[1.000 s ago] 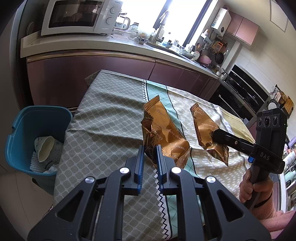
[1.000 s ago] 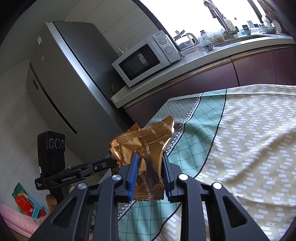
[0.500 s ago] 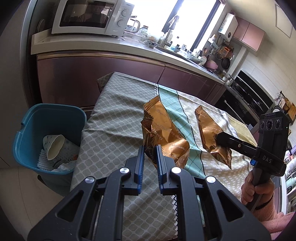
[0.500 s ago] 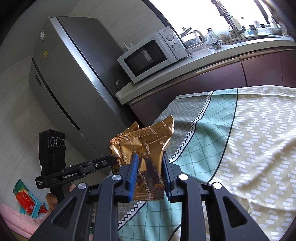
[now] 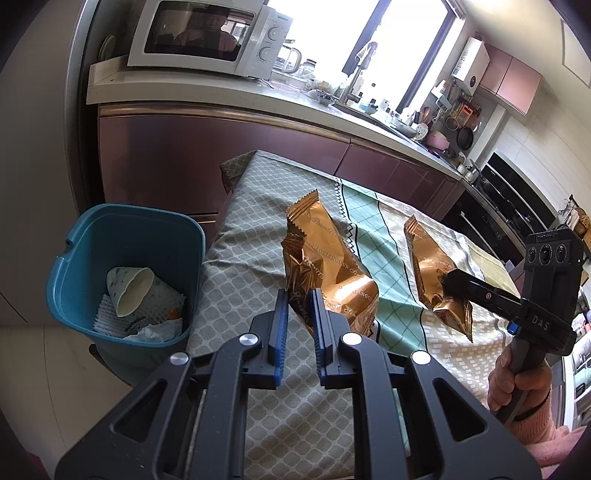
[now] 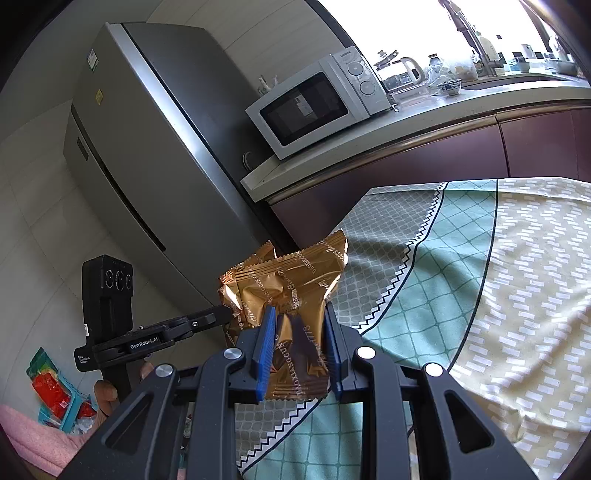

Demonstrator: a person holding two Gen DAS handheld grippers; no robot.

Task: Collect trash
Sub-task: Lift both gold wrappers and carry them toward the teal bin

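Both grippers (image 5: 297, 306) (image 6: 297, 325) gripped gold wrappers (image 5: 325, 266) (image 6: 291, 291) w/ thin holds; could slip short of bin (image 5: 92, 236).

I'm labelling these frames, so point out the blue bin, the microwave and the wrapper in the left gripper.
bin (image 5: 74, 258), left wrist view, on its inner wall.
microwave (image 5: 192, 33), left wrist view, on its door window.
wrapper (image 5: 332, 258), left wrist view, on its printed face.
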